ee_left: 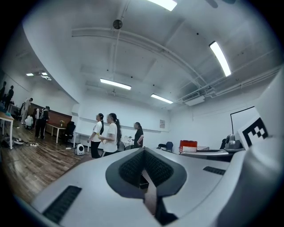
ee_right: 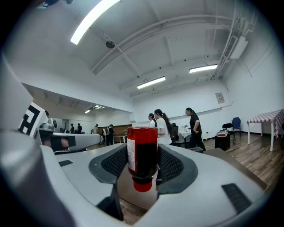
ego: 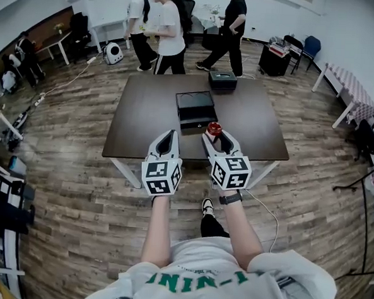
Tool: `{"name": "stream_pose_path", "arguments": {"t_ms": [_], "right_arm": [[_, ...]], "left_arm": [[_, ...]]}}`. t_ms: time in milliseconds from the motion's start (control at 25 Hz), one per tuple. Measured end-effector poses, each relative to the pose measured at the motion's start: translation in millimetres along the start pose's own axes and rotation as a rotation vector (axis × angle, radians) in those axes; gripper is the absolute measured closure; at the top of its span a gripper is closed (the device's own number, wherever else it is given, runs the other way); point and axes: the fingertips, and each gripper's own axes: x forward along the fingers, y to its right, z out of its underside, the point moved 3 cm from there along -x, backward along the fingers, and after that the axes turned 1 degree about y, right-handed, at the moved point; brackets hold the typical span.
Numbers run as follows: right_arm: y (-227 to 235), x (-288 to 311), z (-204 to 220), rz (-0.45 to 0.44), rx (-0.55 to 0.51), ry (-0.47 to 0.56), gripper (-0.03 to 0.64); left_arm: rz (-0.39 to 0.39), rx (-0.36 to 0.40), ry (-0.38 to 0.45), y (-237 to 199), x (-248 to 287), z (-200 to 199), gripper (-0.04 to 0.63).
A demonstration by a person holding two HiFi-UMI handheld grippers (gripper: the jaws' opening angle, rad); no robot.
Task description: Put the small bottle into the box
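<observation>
My right gripper (ego: 214, 136) is shut on a small bottle (ego: 213, 128) of dark red liquid with a red cap, held over the near edge of the dark table (ego: 145, 111). In the right gripper view the bottle (ee_right: 142, 153) stands between the ribbed pads (ee_right: 116, 163), cap end toward the camera. An open black box (ego: 196, 108) lies on the table just beyond the bottle, slightly to its left. My left gripper (ego: 169, 135) hovers beside the right one, its jaws closed to a point with nothing in them (ee_left: 143, 170).
A second, closed dark box (ego: 222, 79) sits at the table's far edge. Three people (ego: 162, 30) stand beyond the table. A checked-cloth table (ego: 352, 89) is at the right, desks and chairs line the walls, and a cable (ego: 268, 211) runs across the wooden floor.
</observation>
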Motion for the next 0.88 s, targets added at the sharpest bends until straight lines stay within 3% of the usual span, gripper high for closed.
{"name": "stream_pose_path", "arguments": {"t_ms": [600,880], "right_arm": [[105,177,-41,-0.180,-0.016,-0.002,0.394],[158,230,-35,-0.241,0.010,-0.028,0.394]], "left_arm": [[-0.132,0.017,0.008,-39,195,-20,0.583],[-0.184,0.018,0.001,-39,268,-14,0.583]]}}
